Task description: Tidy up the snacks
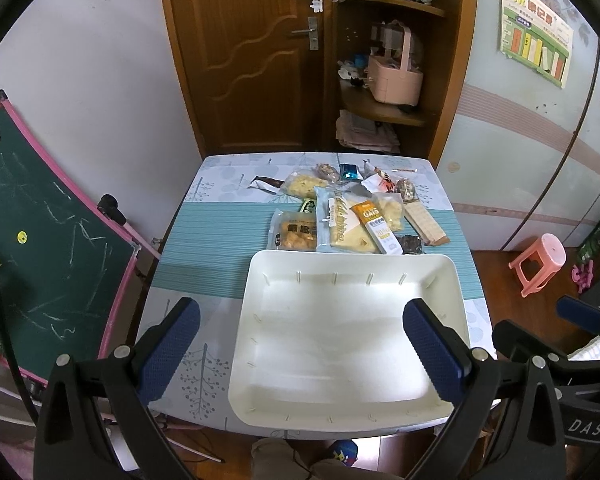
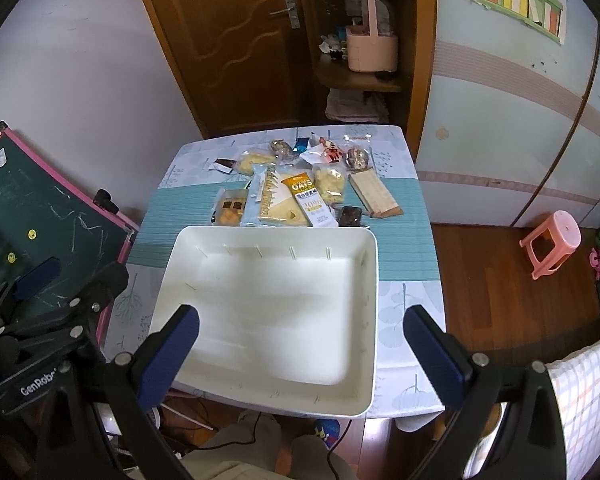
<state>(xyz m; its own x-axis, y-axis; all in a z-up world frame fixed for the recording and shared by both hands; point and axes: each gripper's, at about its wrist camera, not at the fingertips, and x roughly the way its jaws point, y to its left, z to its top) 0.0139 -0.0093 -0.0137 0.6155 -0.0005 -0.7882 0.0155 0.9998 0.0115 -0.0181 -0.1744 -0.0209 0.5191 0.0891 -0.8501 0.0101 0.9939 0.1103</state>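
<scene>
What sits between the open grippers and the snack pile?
The empty white tray alone, its far rim almost touching the snacks; both wrist views show it beyond the left gripper and right gripper.

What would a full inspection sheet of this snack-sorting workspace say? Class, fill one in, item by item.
Surface: table under a blue patterned cloth.
Job's things: empty white tray at the near edge; snack packets heaped beyond it, among them an oat bar and a wafer pack.
Clutter: nothing seen on the table besides these.
Grippers: left tongs and right tongs both open, holding nothing, above the tray.
Cables: a dark cable across the person's lap.
Surroundings: chalkboard, wooden door, corner shelf, pink stool.
</scene>
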